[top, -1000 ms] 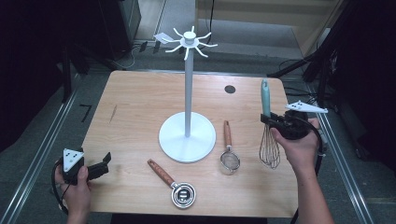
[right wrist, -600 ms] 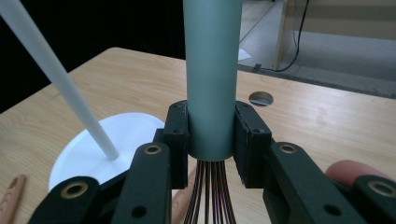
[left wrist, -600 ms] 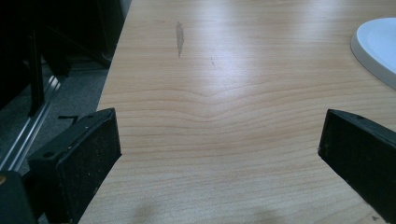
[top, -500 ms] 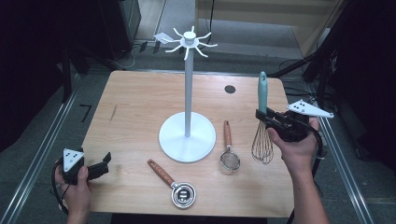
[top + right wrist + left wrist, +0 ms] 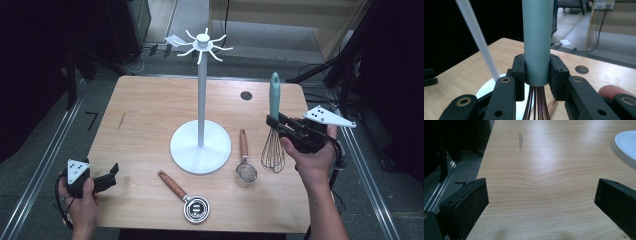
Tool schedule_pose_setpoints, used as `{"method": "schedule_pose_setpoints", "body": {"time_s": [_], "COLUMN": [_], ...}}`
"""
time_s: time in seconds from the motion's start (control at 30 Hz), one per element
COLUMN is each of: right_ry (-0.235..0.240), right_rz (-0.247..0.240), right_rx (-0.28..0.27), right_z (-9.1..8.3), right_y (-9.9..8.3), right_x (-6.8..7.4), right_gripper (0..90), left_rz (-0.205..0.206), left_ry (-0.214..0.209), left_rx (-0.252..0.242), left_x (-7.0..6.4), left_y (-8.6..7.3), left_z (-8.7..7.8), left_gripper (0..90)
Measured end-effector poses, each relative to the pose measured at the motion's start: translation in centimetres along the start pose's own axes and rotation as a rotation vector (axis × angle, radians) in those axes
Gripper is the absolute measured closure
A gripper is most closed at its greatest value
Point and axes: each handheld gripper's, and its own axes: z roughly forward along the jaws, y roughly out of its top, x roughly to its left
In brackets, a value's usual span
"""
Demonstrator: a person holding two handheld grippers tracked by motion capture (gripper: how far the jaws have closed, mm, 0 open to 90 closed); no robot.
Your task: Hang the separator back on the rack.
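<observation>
My right gripper (image 5: 274, 121) is shut on the teal handle of a whisk (image 5: 273, 102), holding it upright above the table's right side, wire loops (image 5: 273, 150) hanging down. In the right gripper view the two jaws clamp the base of the handle of the whisk (image 5: 537, 40) just above the wires. A white hook stand (image 5: 201, 100) rises from its round base at the table's centre. My left gripper (image 5: 111, 172) rests open at the table's front left corner; nothing lies between its jaws over the bare wood (image 5: 539, 187).
A small strainer with a wooden handle (image 5: 244, 157) lies right of the stand's base. A measuring cup with a wooden handle (image 5: 184, 195) lies near the front edge. A round hole (image 5: 246, 95) sits in the tabletop at the back right. The stand's base edge (image 5: 625, 147) shows at right.
My right gripper has lifted the whisk off the table and tipped it upright, moving slightly left toward the stand. The left gripper has stayed still.
</observation>
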Motion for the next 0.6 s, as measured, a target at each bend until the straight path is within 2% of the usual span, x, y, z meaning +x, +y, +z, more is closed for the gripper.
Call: {"method": "schedule_pose_setpoints", "body": {"time_s": [0.03, 0.13, 0.33, 0.6], "right_ry": [0.017, 0.034, 0.066, 0.104], "right_rz": [-0.014, -0.026, -0.034, -0.052], "right_rx": [-0.014, -0.028, -0.053, -0.065], "right_z": [0.1, 0.2, 0.5, 1.4], "right_y": [0.2, 0.4, 0.8, 1.1], "right_x": [0.6, 1.2, 2.4, 3.8], "right_gripper": [71.0, 71.0, 71.0, 71.0], "left_rz": [0.001, 0.002, 0.003, 0.001], "left_ry": [0.0, 0.001, 0.0, 0.0], "left_rx": [0.0, 0.0, 0.003, 0.004], "left_x": [0.0, 0.0, 0.0, 0.0], "left_y": [0.0, 0.0, 0.0, 0.0], "left_z": [0.0, 0.0, 0.0, 0.0], "left_gripper": [0.0, 0.0, 0.0, 0.0]}}
